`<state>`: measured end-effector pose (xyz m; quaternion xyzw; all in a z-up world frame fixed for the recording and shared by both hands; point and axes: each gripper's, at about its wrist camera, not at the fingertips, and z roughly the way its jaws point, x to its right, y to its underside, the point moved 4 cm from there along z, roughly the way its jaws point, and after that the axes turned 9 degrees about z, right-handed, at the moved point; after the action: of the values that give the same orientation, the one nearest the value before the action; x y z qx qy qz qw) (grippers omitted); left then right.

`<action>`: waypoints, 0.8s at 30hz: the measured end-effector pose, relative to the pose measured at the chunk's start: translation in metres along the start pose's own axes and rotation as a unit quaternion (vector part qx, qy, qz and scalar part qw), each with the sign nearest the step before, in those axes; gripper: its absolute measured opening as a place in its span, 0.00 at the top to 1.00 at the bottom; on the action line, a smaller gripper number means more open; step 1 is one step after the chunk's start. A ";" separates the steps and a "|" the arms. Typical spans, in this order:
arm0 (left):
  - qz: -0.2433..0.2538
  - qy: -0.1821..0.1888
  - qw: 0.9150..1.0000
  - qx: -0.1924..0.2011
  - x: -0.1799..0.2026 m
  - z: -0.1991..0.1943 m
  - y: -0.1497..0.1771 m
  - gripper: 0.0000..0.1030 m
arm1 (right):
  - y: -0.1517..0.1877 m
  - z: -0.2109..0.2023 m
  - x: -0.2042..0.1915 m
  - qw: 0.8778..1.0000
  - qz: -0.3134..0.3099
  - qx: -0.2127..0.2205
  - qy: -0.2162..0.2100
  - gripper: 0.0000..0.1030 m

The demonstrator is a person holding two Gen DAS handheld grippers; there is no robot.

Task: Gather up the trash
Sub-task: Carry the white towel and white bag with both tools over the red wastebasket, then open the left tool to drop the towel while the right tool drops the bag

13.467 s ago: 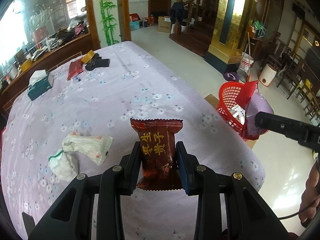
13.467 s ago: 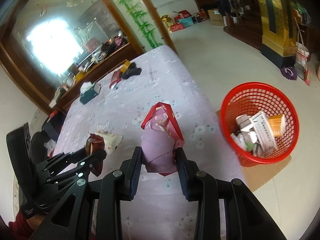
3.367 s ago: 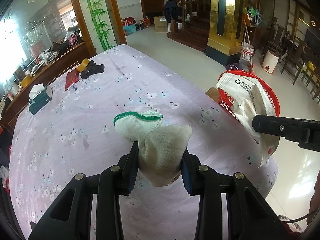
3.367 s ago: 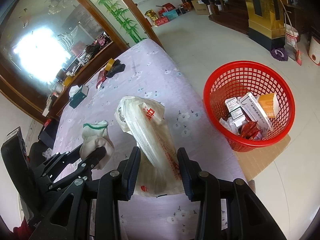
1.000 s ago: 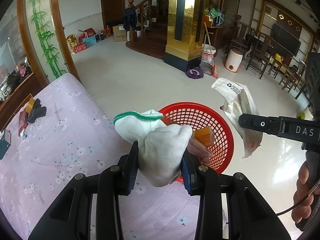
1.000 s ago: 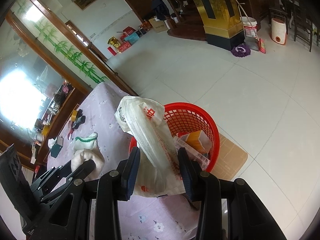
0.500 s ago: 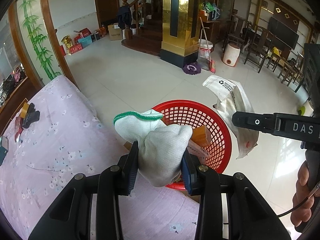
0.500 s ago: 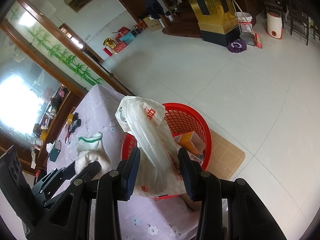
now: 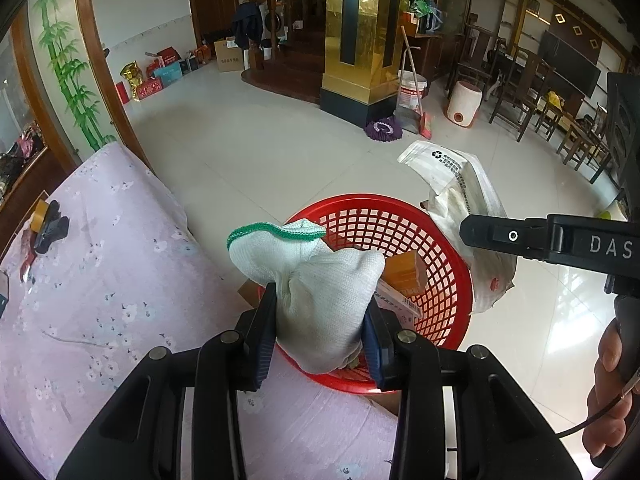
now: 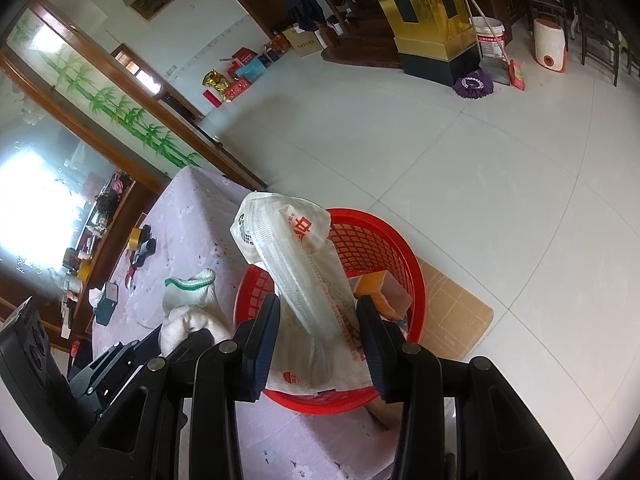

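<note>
**Two handheld grippers carry trash above a red basket at a table's edge**

A red mesh basket (image 9: 448,280) stands on the tiled floor on a flat sheet of cardboard (image 10: 452,316), just beside the rounded end of a table covered in a lilac flowered cloth (image 9: 100,280). Inside the basket lie an orange box (image 9: 408,272) and a white carton with a barcode; the rest of its contents are hidden behind the held items.

On the far part of the table sit a roll of yellow tape (image 9: 40,210) and a dark object touching it. Beyond the basket the pale floor lies open and bare for a long way. Further back stand a gold pillar (image 9: 356,32), a broom and white bucket, a purple mop head (image 9: 383,129), wooden stairs and dark chairs.

The left gripper (image 9: 320,336) points steeply downward, its jaws narrow and pressed on a bunched white knit glove with a green cuff (image 9: 316,276). The glove hangs over the near rim of the basket, where table edge and basket meet.

The right gripper (image 10: 316,344) also tilts downward, its jaws clamped on a crumpled white plastic bag with red print (image 10: 296,256). The bag hangs over the basket's opening. In the left view a hand (image 9: 612,396) grips the right tool's handle at the frame's right edge.
</note>
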<state>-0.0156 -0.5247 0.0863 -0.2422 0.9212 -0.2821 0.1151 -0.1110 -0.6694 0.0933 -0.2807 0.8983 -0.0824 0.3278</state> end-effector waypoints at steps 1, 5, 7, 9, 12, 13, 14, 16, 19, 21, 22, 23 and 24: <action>0.000 0.001 1.000 -0.001 0.000 0.002 0.000 0.65 | -0.001 0.002 0.000 1.000 0.000 -0.001 0.001 0.57; -0.002 0.003 1.000 -0.005 0.001 0.008 -0.001 0.65 | -0.004 0.006 0.000 1.000 0.001 -0.004 0.003 0.57; -0.001 0.004 1.000 -0.007 0.000 0.010 -0.001 0.65 | -0.005 0.008 0.001 1.000 0.000 -0.006 0.004 0.57; -0.002 0.006 1.000 -0.009 0.001 0.013 0.000 0.65 | -0.007 0.010 0.002 1.000 0.001 -0.007 0.005 0.57; -0.002 0.008 1.000 -0.011 0.001 0.017 0.001 0.65 | -0.008 0.013 0.002 1.000 0.000 -0.010 0.007 0.57; -0.002 0.008 1.000 -0.012 0.001 0.018 0.001 0.65 | -0.008 0.014 0.002 1.000 -0.001 -0.011 0.007 0.57; -0.002 0.009 1.000 -0.013 0.001 0.019 0.001 0.65 | -0.008 0.015 0.001 1.000 0.000 -0.012 0.008 0.57; 0.000 0.010 1.000 -0.014 0.002 0.020 0.002 0.65 | -0.009 0.017 0.001 1.000 0.000 -0.014 0.009 0.57; 0.002 0.010 1.000 -0.014 0.002 0.022 0.001 0.65 | -0.009 0.019 0.002 1.000 0.001 -0.016 0.010 0.57; 0.005 0.009 1.000 -0.014 0.004 0.023 0.001 0.65 | -0.009 0.021 0.002 1.000 0.001 -0.017 0.011 0.57; 0.006 0.009 1.000 -0.014 0.005 0.023 0.001 0.65 | -0.009 0.021 0.002 1.000 0.001 -0.017 0.011 0.57; 0.007 0.009 1.000 -0.014 0.006 0.023 0.001 0.65 | -0.009 0.021 0.003 1.000 0.001 -0.017 0.011 0.57; 0.009 0.008 1.000 -0.014 0.007 0.024 0.001 0.65 | -0.009 0.022 0.003 1.000 0.000 -0.018 0.011 0.57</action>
<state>-0.0135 -0.5382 0.0656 -0.2335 0.9279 -0.2705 0.1067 -0.0944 -0.6777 0.0780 -0.2852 0.9034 -0.0693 0.3125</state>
